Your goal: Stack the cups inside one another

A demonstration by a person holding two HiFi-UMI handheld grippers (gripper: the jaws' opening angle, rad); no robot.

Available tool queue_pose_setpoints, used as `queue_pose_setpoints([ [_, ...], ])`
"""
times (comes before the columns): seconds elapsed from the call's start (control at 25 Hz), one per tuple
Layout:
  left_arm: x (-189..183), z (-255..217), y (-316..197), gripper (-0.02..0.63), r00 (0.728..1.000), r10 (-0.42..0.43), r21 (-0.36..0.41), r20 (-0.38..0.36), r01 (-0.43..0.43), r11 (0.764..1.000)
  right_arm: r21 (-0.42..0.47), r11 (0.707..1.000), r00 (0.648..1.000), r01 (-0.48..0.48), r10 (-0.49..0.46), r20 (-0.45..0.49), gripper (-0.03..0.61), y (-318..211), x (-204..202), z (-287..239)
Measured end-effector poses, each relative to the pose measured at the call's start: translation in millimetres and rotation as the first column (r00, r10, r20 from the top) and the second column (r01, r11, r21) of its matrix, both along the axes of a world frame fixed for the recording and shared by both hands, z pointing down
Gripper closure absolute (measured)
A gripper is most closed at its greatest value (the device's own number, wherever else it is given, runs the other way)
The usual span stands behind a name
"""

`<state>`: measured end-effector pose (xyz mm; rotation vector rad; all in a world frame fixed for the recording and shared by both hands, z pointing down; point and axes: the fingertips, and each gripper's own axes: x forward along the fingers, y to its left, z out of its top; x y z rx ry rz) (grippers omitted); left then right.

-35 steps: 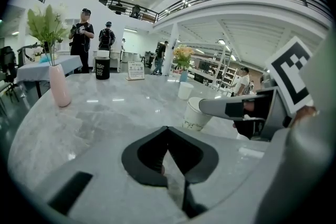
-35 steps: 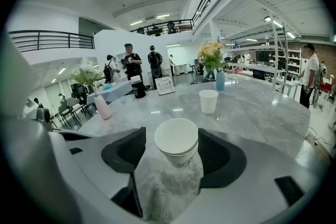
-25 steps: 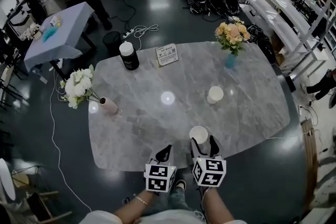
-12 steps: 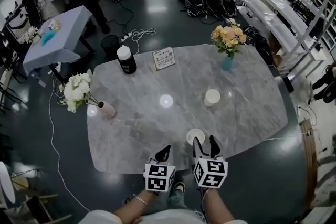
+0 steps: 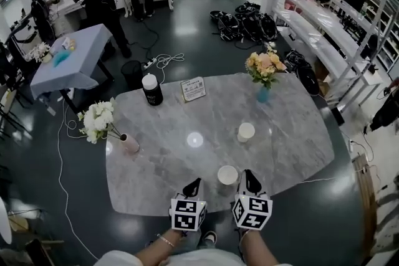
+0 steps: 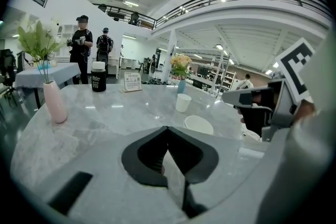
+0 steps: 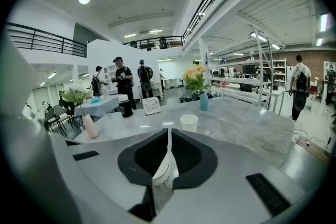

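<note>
**A:** Left to right, what do the tongs have?

**B:** The left gripper (image 5: 194,185) hangs over the near edge of the grey marble-patterned table (image 5: 156,159), jaws together and empty. Just right of it is the nearer white paper cup (image 5: 227,175). The right gripper (image 5: 249,176) has just been closing its jaws, and they now pinch that cup's thin wall at the rim.

**A:** How will it handle?

**B:** I'd judge it very light and easily crushed. The rolled rim is the stiffest place to hold, so a gentle pinch there suits it.

**A:** And the target?

**B:** The second white paper cup (image 5: 245,131) stands upright farther up the table, well apart.

**A:** Do the views differ?

**B:** Only the right gripper view shows the wall between the pads. The head view merely shows the cup beside the gripper. The left gripper view shows its open mouth.
</note>
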<state>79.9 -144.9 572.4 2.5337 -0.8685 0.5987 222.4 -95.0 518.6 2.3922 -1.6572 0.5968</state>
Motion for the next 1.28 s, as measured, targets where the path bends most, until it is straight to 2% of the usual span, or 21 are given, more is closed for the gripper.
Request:
queue_pose_setpoints([
  [0.48,7,-49,-9,0.617,0.997,-0.018,0.101,-0.073,0.025,0.995,0.058,0.998,0.999,0.014,-0.011,-0.038,0.557,14,12,-37],
  [0.8,16,-55,-8,0.617,0.998,0.020,0.136,-0.067,-0.011,0.991,0.060,0.998,0.999,0.021,-0.020,-0.025,0.557,14,11,-36],
  [0.96,18,-54,-13,0.617,0.996,0.009,0.109,-0.086,0.000,0.994,0.060,0.998,1.000,0.012,-0.011,-0.018,0.557,12,13,-34],
  [1.28,18,-47,-26,0.617,0.997,-0.003,0.101,-0.075,0.011,0.995,0.042,0.999,1.000,-0.003,0.003,0.006,0.557,4,17,-23],
])
